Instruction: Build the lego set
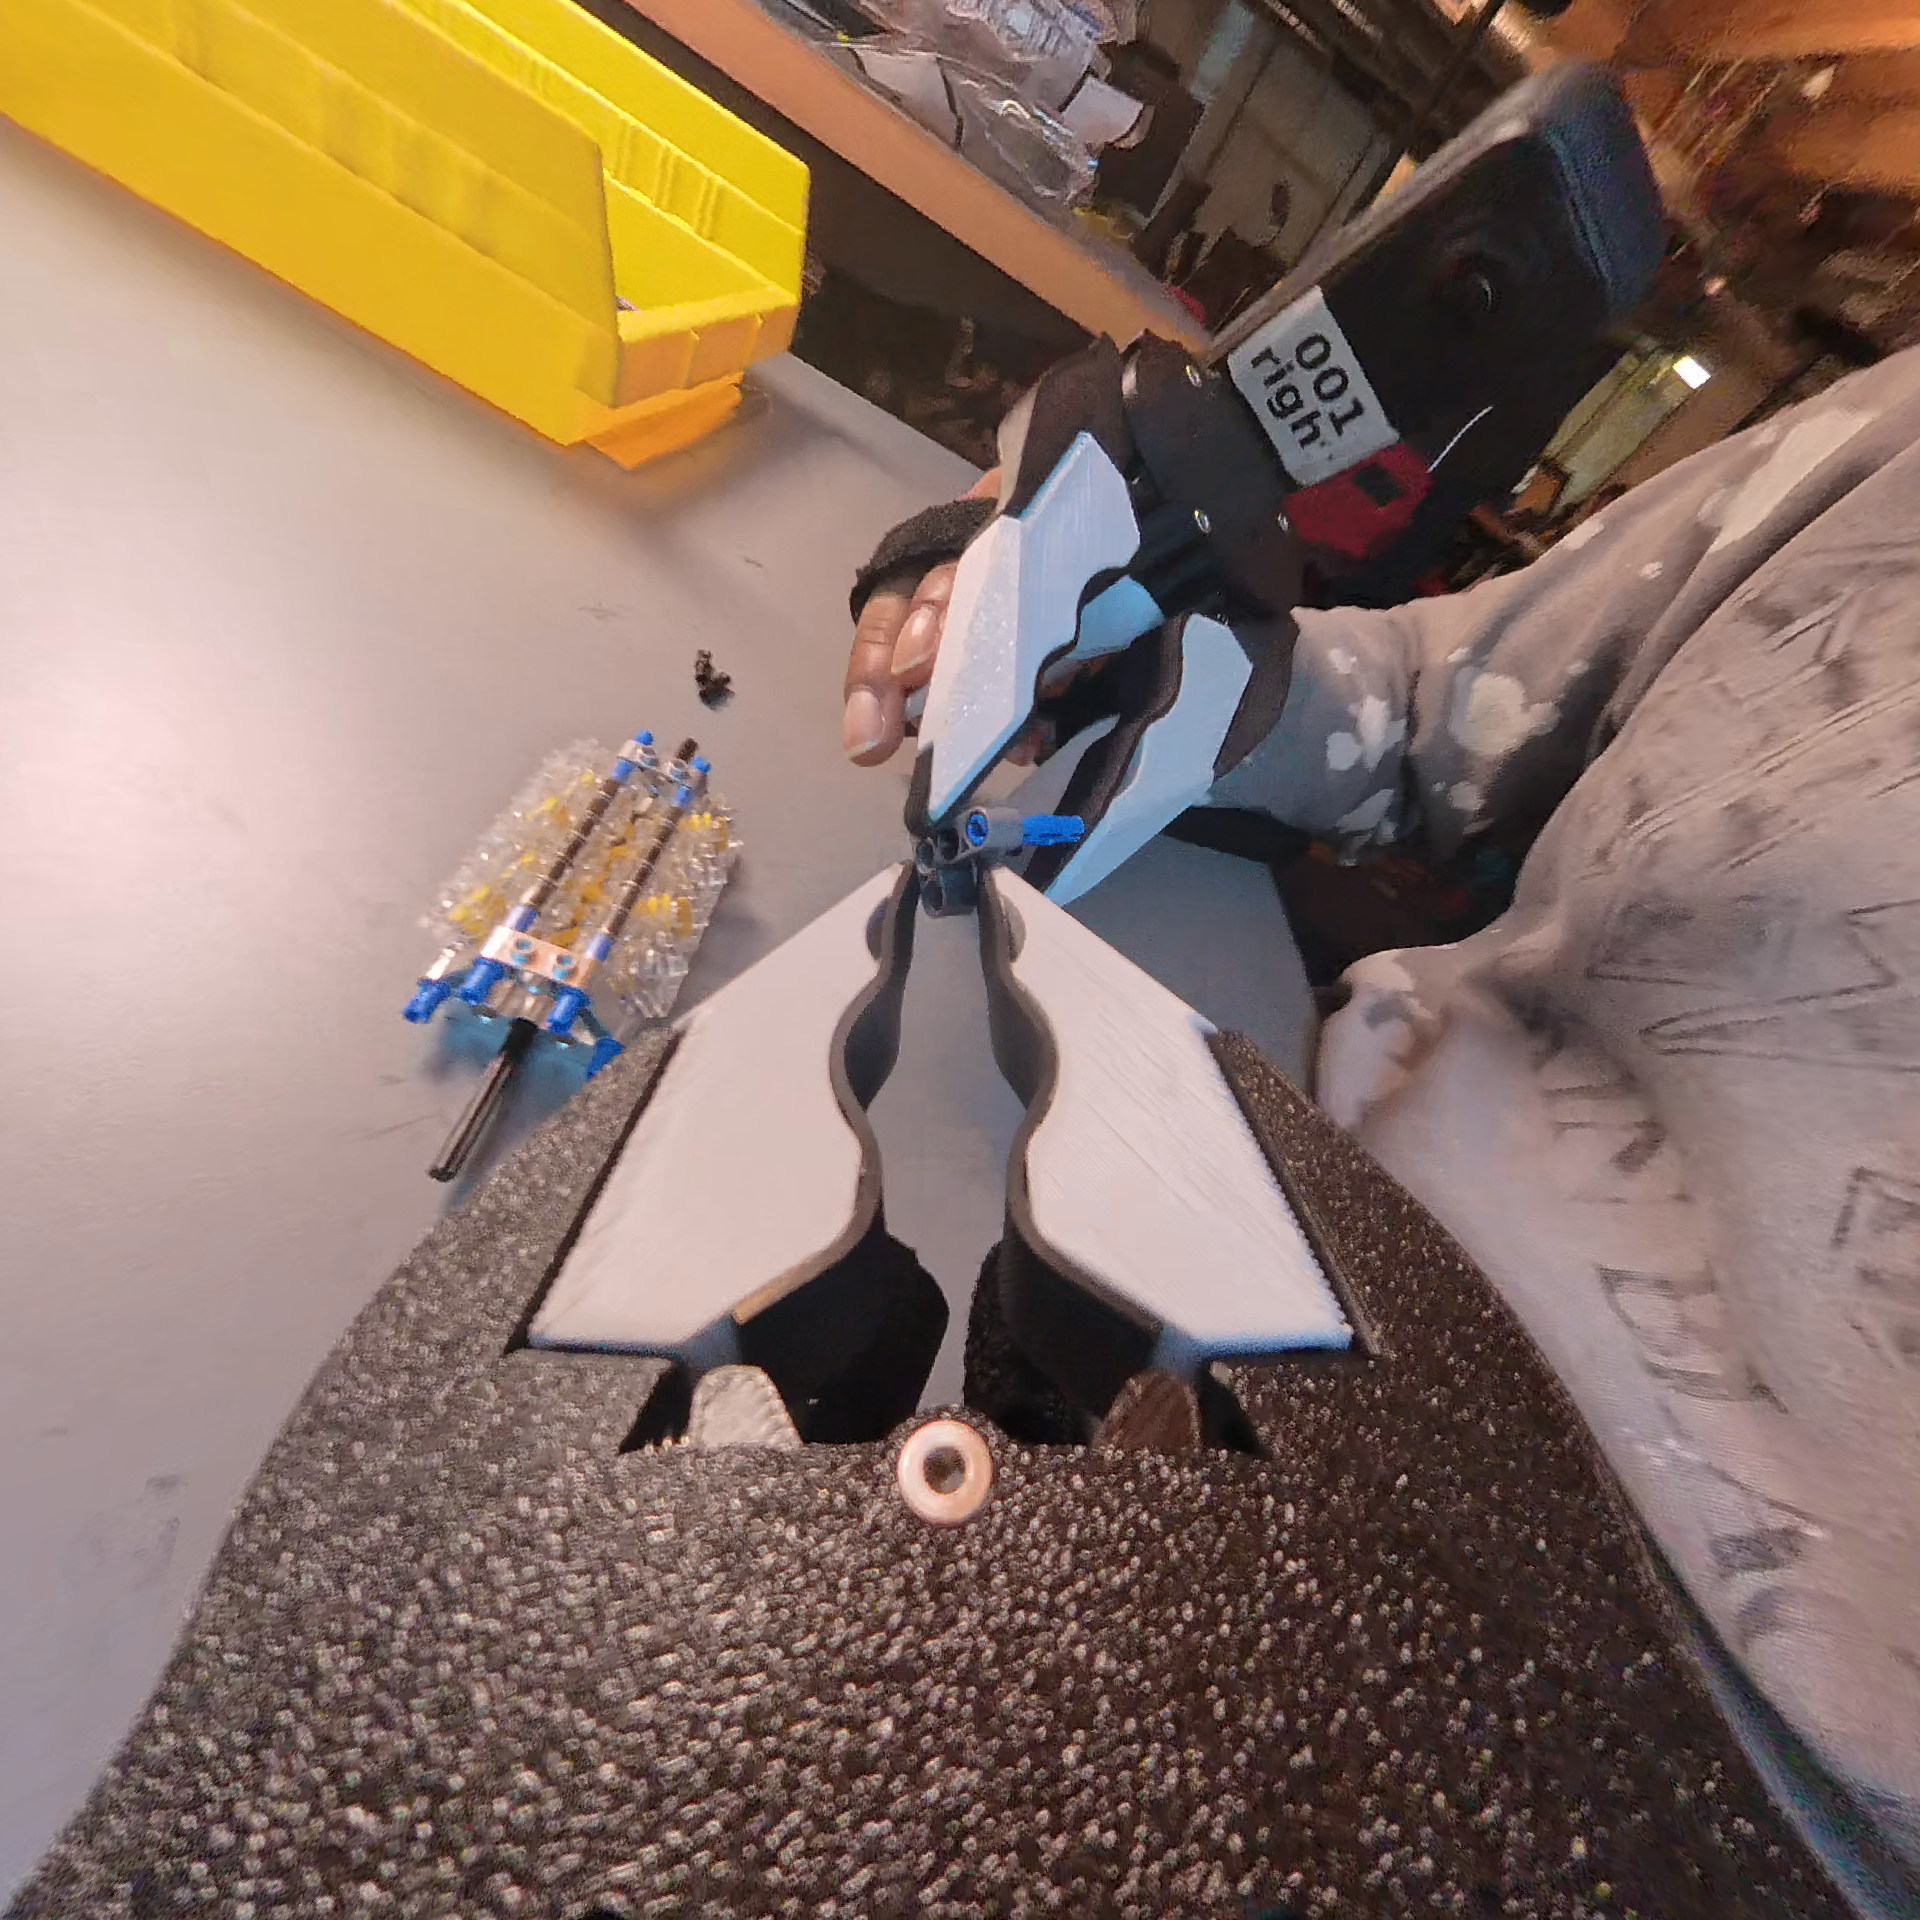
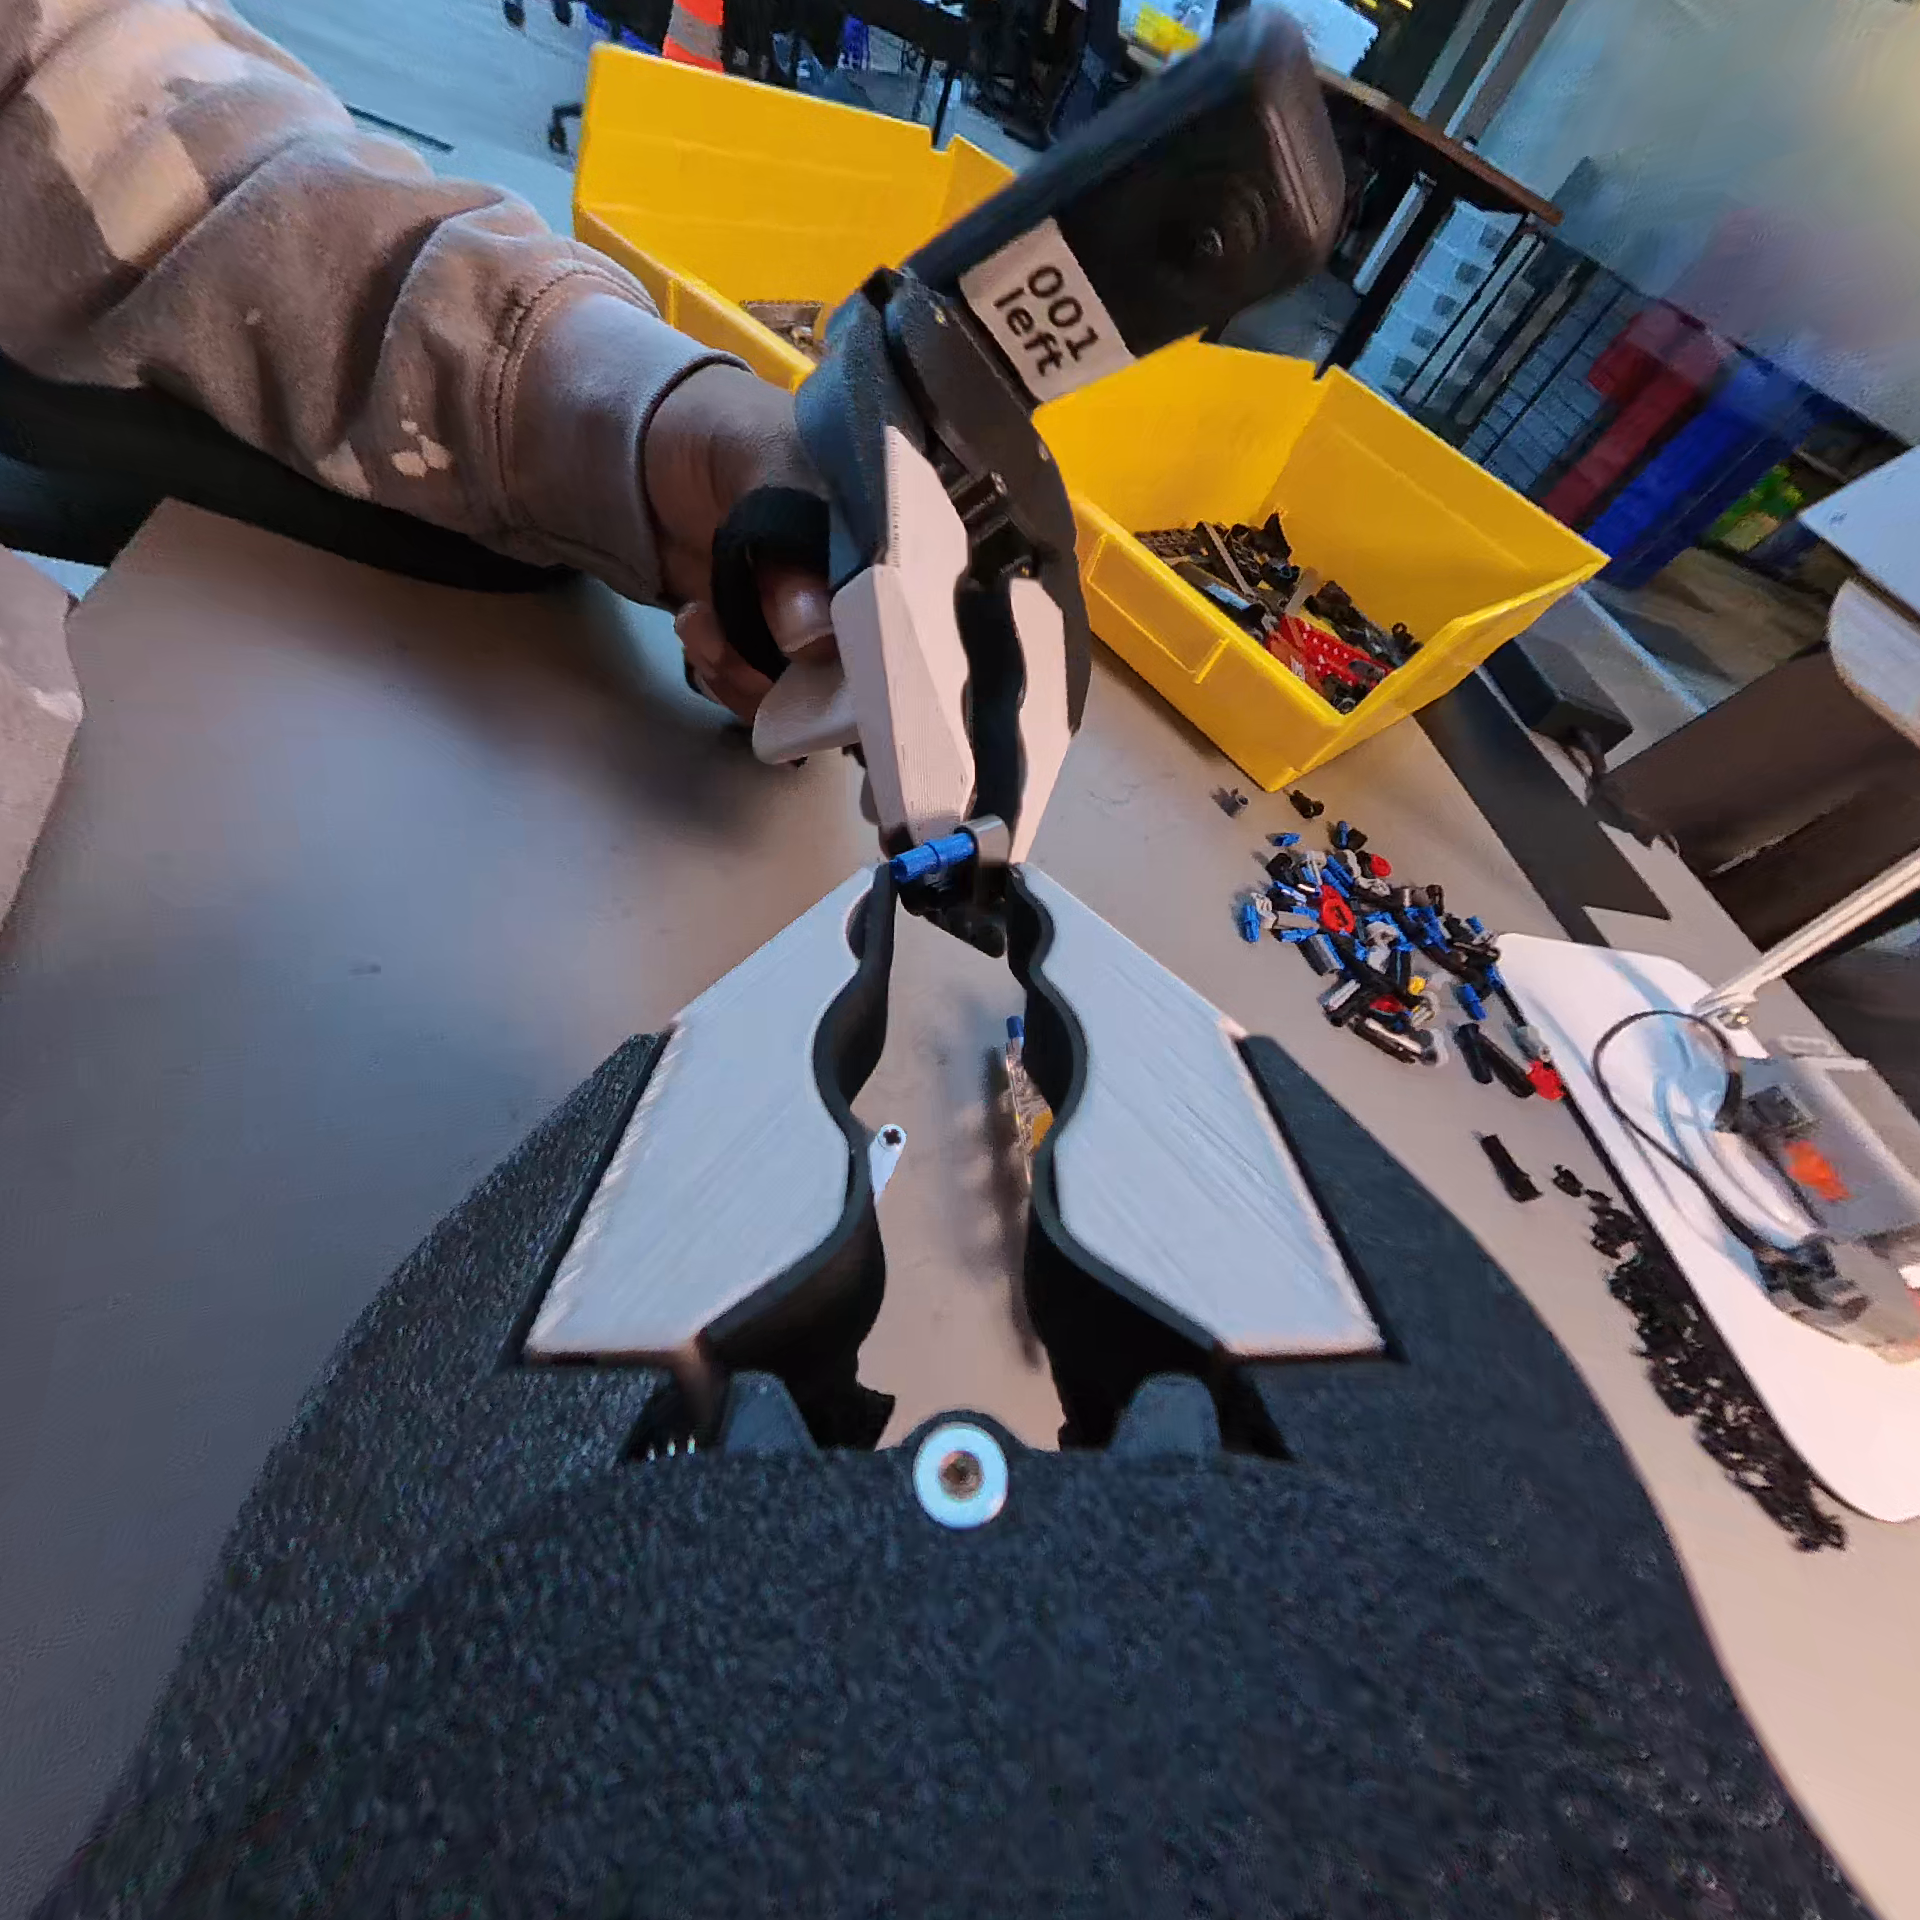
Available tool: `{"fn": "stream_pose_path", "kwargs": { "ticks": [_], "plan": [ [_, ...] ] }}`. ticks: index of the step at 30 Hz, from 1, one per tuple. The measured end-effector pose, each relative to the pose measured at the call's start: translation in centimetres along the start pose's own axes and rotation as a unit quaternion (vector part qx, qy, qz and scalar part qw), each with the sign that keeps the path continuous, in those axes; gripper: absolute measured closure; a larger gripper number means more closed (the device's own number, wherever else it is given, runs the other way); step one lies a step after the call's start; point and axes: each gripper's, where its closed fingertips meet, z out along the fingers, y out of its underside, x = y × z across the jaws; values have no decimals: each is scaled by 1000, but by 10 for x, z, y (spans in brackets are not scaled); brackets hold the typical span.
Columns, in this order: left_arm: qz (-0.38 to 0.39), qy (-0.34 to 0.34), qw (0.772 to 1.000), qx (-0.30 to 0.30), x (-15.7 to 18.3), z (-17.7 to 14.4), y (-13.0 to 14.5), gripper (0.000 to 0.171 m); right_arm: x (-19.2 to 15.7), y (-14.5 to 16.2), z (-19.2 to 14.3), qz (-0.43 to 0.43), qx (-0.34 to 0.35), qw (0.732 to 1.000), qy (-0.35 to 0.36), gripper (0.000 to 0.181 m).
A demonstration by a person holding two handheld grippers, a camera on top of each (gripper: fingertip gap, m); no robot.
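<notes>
Small building-toy piece (image 1: 951, 868): dark hole-beam, grey connector, blue pin, held in the air above the counter (image 1: 260, 644) between both claws. Left claw (image 1: 948, 883) pinches the dark beam; right claw (image 2: 951, 883) is clamped on the same piece from the opposite side. Judged light, rigid, slick plastic; the pin joint may slip, so grip flat beam faces. Clear studded assembly (image 1: 582, 883) lies nearby; yellow bin (image 2: 1320, 551) and loose parts (image 2: 1371, 945) lie further out.

Yellow bins (image 2: 1320, 540) and loose parts (image 2: 1371, 945) crowd the table's (image 2: 364, 831) right.
</notes>
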Motion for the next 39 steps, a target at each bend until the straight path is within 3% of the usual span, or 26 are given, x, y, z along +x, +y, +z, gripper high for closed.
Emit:
{"fn": "stream_pose_path", "kwargs": {
  "ticks": [6,16,23,26,31,34,37,39],
  "plan": [
    [107,-31,994,-13,7,1,-1,165,-3,-10,-5,107,48,991,-57,158],
    [228,-127,965,-33,1,0,-5,166,0,-8,-5,160,40,984,-69,155],
    [296,-175,937,-57,-1,-1,-4,166,1,-6,-3,206,39,975,-78,155],
    [336,-201,917,-78,-3,-1,-2,166,2,-3,-3,239,39,966,-87,163],
    [336,-203,917,-77,-4,-2,-3,166,3,-3,-2,242,35,966,-84,163],
    [267,-173,947,-52,-3,-1,-6,166,4,-4,-4,218,38,972,-80,162],
    [260,-172,949,-52,-4,-1,-5,166,-3,-9,-7,213,42,971,-104,138],
    [263,-166,949,-58,-1,3,-2,166,-1,-7,-4,210,38,973,-88,151]
  ]
}}
